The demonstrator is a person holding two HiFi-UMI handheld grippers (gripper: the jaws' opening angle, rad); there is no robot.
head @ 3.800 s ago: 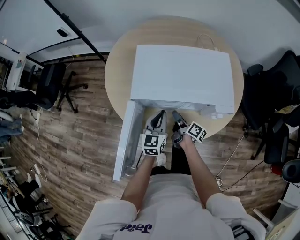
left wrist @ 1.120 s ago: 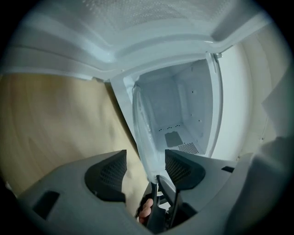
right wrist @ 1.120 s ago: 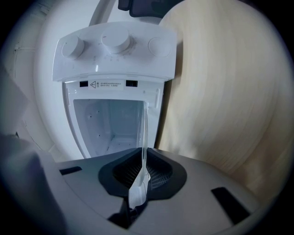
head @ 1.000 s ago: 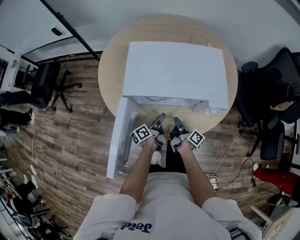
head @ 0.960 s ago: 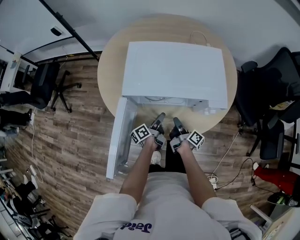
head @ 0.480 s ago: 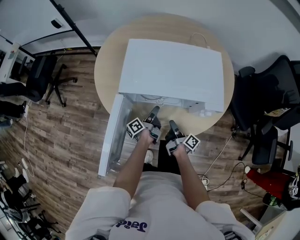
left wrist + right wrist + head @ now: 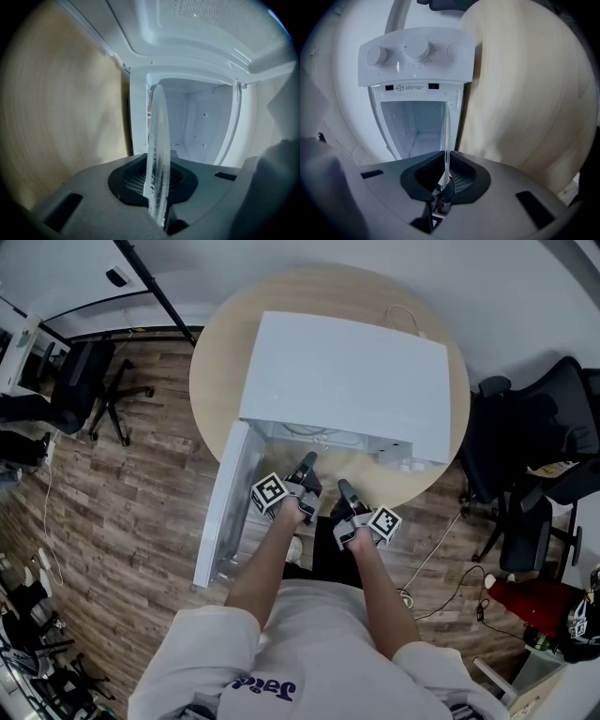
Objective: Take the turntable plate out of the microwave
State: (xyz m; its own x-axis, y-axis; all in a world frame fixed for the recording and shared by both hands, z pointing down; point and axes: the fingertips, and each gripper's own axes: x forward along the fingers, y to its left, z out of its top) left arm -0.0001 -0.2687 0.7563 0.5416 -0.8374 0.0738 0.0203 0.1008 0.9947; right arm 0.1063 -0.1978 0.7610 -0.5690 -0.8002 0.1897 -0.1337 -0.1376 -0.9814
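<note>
The white microwave (image 7: 342, 376) stands on a round wooden table (image 7: 211, 362) with its door (image 7: 220, 512) swung open to the left. In front of its opening both grippers hold the clear glass turntable plate, which is hard to make out from the head view. My left gripper (image 7: 305, 465) has just been closing its jaws. In the left gripper view the plate (image 7: 157, 140) runs edge-on between them, the left gripper (image 7: 157, 187) shut on its rim. My right gripper (image 7: 343, 491) is shut on the plate's thin edge (image 7: 446, 136), with the right gripper (image 7: 446, 180) before the cavity (image 7: 412, 122).
The control panel with round knobs (image 7: 415, 51) sits beside the cavity. Black office chairs stand on the wooden floor at the right (image 7: 525, 456) and far left (image 7: 84, 399). A cable (image 7: 441, 540) lies on the floor at the right.
The left gripper's marker cube has tipped over to the left since the oldest frame. Both hands stay in front of the opening; the head camera has shifted a little.
</note>
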